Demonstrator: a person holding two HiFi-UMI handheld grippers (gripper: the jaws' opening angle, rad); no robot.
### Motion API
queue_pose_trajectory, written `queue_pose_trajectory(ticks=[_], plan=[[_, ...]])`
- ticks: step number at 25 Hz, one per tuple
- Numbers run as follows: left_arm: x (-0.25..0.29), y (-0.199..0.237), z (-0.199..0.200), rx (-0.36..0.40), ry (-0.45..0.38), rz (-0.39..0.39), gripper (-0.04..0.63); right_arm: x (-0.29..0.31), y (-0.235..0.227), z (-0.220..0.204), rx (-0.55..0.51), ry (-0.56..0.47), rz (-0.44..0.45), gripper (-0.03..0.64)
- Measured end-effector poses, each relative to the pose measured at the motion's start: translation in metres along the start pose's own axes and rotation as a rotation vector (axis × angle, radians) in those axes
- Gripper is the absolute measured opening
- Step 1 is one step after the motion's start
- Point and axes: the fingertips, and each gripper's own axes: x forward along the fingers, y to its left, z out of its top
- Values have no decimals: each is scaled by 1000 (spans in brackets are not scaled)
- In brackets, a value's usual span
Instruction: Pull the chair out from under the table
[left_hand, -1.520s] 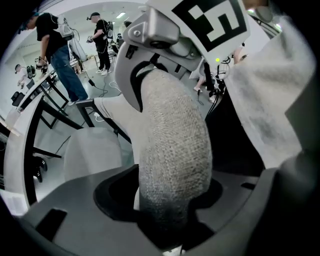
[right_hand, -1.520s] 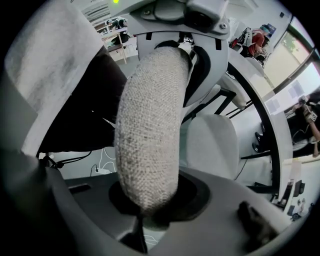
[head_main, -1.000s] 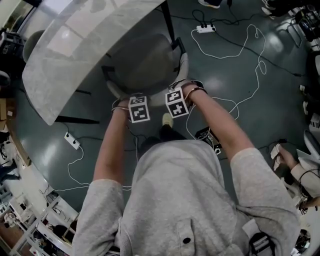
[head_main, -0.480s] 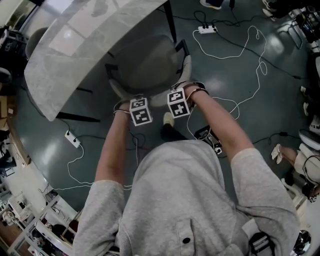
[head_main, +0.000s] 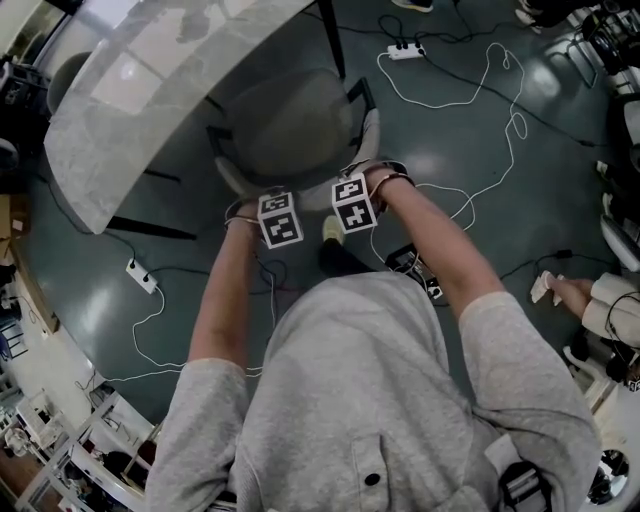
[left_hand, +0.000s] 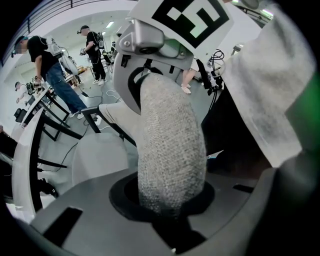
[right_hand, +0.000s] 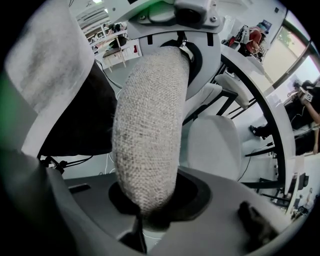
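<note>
A grey sweatshirt (head_main: 350, 400) fills the lower head view, and both bare forearms reach toward 12 o'clock. The left gripper (head_main: 274, 214) and the right gripper (head_main: 352, 200) point steeply down, near each other, on the top edge of the chair's backrest (head_main: 372, 130). In the left gripper view the woven grey backrest (left_hand: 170, 145) runs up out of the fingers, which are clamped on it. The right gripper view shows the same, its fingers pressed on the backrest (right_hand: 147, 145). A light shoe (head_main: 333, 230) shows between the two grippers, just toward 6 o'clock of them. The chair (head_main: 290, 125) stands at 12 o'clock from the grippers, its seat mostly clear of the bench (head_main: 150, 90), whose pale curved edge reaches the seat's 10 o'clock corner. Farther off, white cables (head_main: 480, 95) loop over the dark floor (head_main: 520, 200) at 2 o'clock, running to a power strip (head_main: 405, 50) at 1 o'clock.
</note>
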Motion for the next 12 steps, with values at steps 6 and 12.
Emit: queue_pose_trajectory(ticks=[6, 12], plan=[[3, -26, 1, 10, 3, 0, 100, 2, 27, 6, 3, 3, 16, 86], [4, -54, 0, 13, 6, -7, 100, 2, 54, 16, 2, 4, 25, 86]])
